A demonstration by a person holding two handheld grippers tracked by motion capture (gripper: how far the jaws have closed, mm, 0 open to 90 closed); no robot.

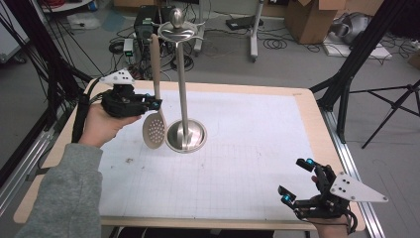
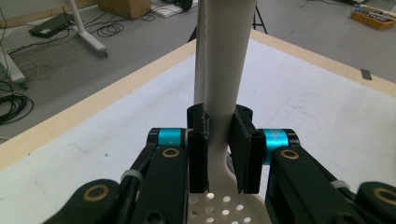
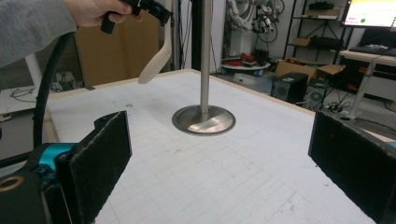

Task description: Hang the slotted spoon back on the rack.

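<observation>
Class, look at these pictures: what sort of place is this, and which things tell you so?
Probably a robotics lab or workshop: cables strewn over the floor, cardboard boxes by the wall, and a gridded work table.

The utensil stand (image 1: 185,136) rests on the table (image 1: 247,148), left of centre, toward the far edge — the slotted spoon (image 1: 154,130) hangs just left of it, above the surface; the right gripper (image 1: 297,181) sits well apart, near the right corner
</observation>
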